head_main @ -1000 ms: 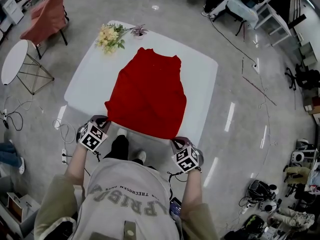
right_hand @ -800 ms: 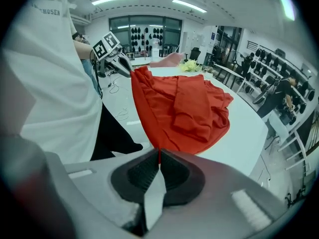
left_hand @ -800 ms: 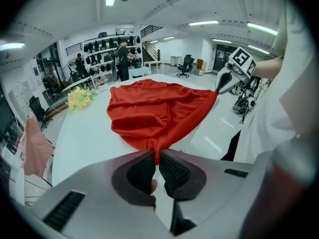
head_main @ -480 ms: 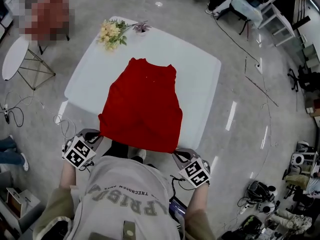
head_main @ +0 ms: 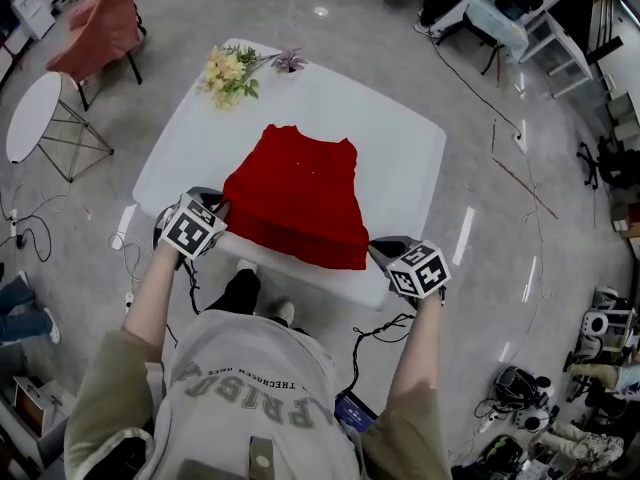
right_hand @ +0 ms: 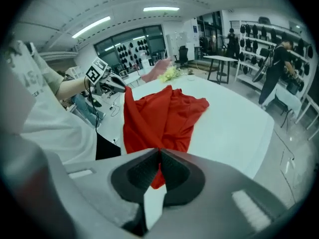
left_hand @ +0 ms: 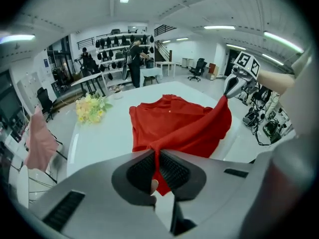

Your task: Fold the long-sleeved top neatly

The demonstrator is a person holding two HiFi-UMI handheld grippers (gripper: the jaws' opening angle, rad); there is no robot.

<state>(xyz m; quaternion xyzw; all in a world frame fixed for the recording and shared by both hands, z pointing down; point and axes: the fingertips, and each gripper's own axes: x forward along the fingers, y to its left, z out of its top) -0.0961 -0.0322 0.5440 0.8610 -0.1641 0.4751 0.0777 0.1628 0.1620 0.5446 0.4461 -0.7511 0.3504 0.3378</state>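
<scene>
On the white worktop (head_main: 400, 158) lies the red top (head_main: 300, 183), its near hem held up off the surface. The left gripper (head_main: 218, 208) pinches one corner, the right gripper (head_main: 375, 252) the other, both clamped on cloth; flowers (head_main: 228, 73) sit at the far corner.
</scene>
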